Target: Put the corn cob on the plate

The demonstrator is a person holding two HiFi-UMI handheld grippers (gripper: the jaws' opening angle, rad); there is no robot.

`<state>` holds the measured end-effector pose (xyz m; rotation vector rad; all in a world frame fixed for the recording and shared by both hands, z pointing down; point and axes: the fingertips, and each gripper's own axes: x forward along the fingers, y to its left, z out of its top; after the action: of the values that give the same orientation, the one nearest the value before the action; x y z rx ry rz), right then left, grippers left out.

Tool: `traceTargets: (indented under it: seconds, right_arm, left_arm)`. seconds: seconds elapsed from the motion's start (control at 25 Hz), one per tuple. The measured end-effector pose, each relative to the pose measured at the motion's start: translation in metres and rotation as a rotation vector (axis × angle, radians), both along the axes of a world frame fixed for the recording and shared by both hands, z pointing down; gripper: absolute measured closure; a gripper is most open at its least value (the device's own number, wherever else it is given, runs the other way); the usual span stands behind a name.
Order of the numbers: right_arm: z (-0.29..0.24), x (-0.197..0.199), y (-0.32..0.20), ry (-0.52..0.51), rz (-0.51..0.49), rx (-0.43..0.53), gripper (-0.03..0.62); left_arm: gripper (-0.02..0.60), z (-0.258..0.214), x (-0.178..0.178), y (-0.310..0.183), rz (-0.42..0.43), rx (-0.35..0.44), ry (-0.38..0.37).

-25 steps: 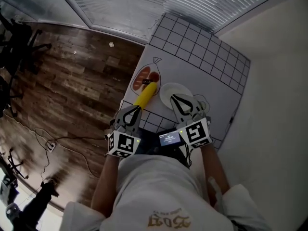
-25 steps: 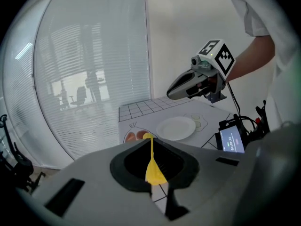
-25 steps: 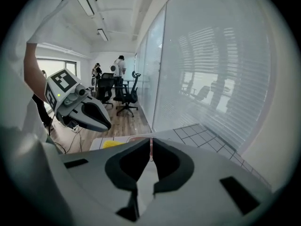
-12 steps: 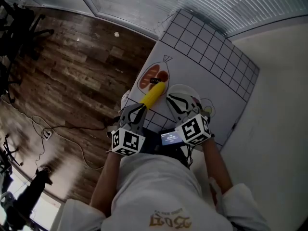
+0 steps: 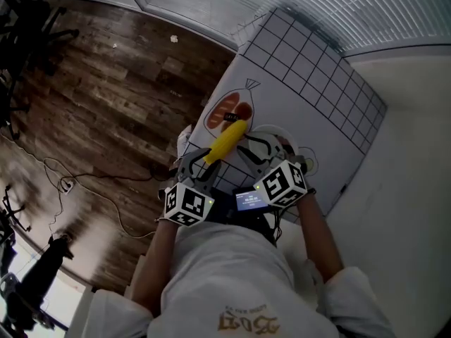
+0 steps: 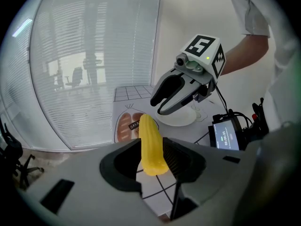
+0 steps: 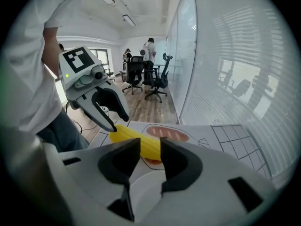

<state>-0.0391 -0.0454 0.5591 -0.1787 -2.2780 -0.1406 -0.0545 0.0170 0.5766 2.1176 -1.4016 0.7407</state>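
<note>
Corn cob (image 5: 227, 141) lies diagonally, near end between just-opened jaws of left hand-held gripper (image 5: 201, 165).

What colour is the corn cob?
The corn cob is bright yellow all over, with fine ridges; the left gripper view shows it best.

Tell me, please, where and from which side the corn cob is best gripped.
Probably at its near end, across the narrow width, coming from the near side along its length: the corn cob lies flat, pointing away. The left hand-held gripper, whose jaws have just been opening, straddles that end.
</note>
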Motion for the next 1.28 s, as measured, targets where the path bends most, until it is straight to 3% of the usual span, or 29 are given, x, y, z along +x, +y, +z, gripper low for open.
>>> traceTargets:
  seconds: [0.28,0.44,0.64,0.88,1.04,1.28]
  right_arm:
    - [0.028,0.002,0.006,0.061,-0.151,-0.008,0.356]
    - [0.031,-0.005,0.01,0.019,-0.244,-0.017,0.31]
    - [0.05,-0.011,0.009,0.088,-0.445,0.061,0.292]
    - [0.058,-0.013,0.014,0.182,-0.599,0.008,0.276]
    - [0.074,-0.011,0.017,0.245,-0.73,0.069,0.266]
    - [0.077,-0.014,0.021,0.269,-0.776,0.099,0.289]
  left_arm:
    - [0.393,0.016,0.008,-0.003,-0.002,-0.049,0.033]
    - [0.363,0.023,0.007,-0.005,-0.016,-0.067,0.029]
    - [0.322,0.029,0.006,-0.006,-0.015,-0.085,0.059]
    - [0.314,0.033,0.01,-0.008,0.024,-0.088,0.071]
    - [0.314,0.044,0.014,-0.01,0.03,-0.116,0.078]
    - [0.316,0.049,0.015,-0.009,0.039,-0.171,0.096]
